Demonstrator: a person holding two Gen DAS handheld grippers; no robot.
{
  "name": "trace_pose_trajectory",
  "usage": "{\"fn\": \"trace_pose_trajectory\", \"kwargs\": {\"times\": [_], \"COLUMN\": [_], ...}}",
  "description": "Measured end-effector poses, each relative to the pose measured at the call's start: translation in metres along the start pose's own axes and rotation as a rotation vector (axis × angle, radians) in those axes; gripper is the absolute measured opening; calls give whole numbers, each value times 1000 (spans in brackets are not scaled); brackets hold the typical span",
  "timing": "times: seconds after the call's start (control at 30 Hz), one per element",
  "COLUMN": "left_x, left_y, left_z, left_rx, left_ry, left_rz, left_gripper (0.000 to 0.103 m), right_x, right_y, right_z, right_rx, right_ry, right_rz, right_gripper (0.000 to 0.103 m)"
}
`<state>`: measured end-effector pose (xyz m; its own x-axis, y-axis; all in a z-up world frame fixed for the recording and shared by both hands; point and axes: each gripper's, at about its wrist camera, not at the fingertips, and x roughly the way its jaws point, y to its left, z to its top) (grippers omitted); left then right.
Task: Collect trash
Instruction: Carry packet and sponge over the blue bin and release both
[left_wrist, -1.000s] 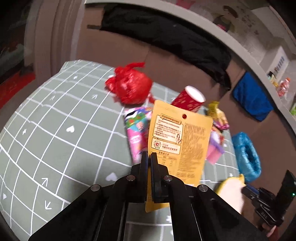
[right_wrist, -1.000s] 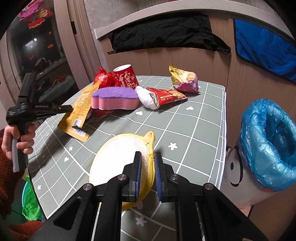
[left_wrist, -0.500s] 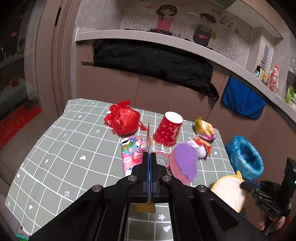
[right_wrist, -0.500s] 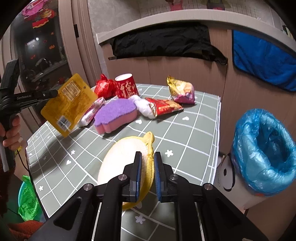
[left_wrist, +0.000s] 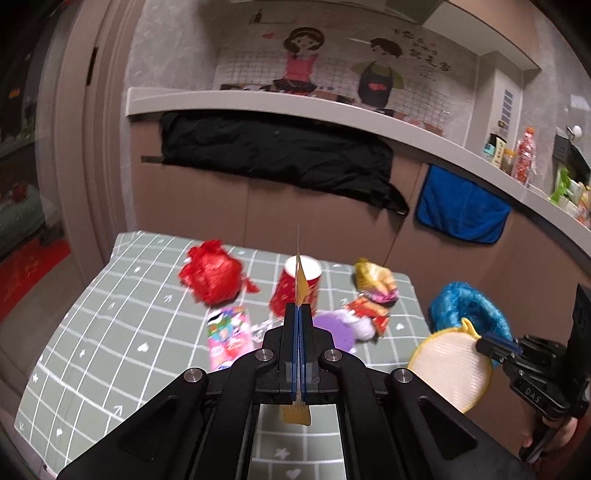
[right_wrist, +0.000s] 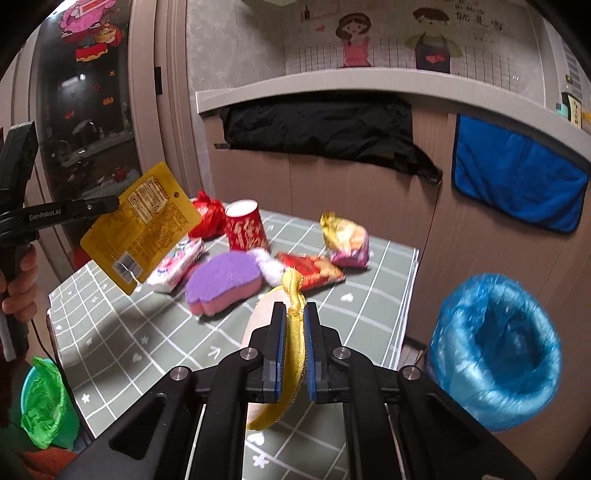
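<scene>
My left gripper (left_wrist: 298, 314) is shut on a flat yellow packet (left_wrist: 298, 273), seen edge-on here and face-on in the right wrist view (right_wrist: 142, 225), held high above the table's left side. My right gripper (right_wrist: 294, 314) is shut on a round yellow-rimmed white pad (right_wrist: 291, 321), lifted off the table; it also shows in the left wrist view (left_wrist: 448, 363). A bin lined with a blue bag (right_wrist: 495, 350) stands beside the table's right edge.
On the green grid table (right_wrist: 147, 332) lie a red bag (left_wrist: 212, 275), a red paper cup (right_wrist: 245, 225), a pink wrapper (left_wrist: 227, 338), a purple-pink sponge (right_wrist: 221, 280), a red snack packet (right_wrist: 314, 267) and a gold bag (right_wrist: 345, 236). A green-lined bin (right_wrist: 42, 402) stands low left.
Both grippers have risen with their loads. The yellow packet moved up and away from the table; the yellow pad was lifted off the tabletop and tilted on edge.
</scene>
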<state>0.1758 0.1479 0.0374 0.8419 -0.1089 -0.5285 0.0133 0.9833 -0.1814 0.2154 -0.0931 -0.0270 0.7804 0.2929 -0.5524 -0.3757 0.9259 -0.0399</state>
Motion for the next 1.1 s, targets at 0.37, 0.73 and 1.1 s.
{"fn": "trace_pose_trajectory", "kwargs": {"times": [0.37,0.73,1.1], "left_x": [29,97,194], "left_y": [-75,-226,-314], "left_z": [37,66,35], "left_rx": [63,158,183], "left_ry": [-6,17,202], "left_rz": [-106,-352,-480], "left_gripper": [0,0,0], "right_x": [-19,-69,-79], "right_y": [-34,-150,-244], "right_z": [33,36,12], "right_rx": [-5,102,214], "right_ry": [-86,-189,-170], "right_rz": [-62,-274,-457], "right_gripper": [8,8,8]}}
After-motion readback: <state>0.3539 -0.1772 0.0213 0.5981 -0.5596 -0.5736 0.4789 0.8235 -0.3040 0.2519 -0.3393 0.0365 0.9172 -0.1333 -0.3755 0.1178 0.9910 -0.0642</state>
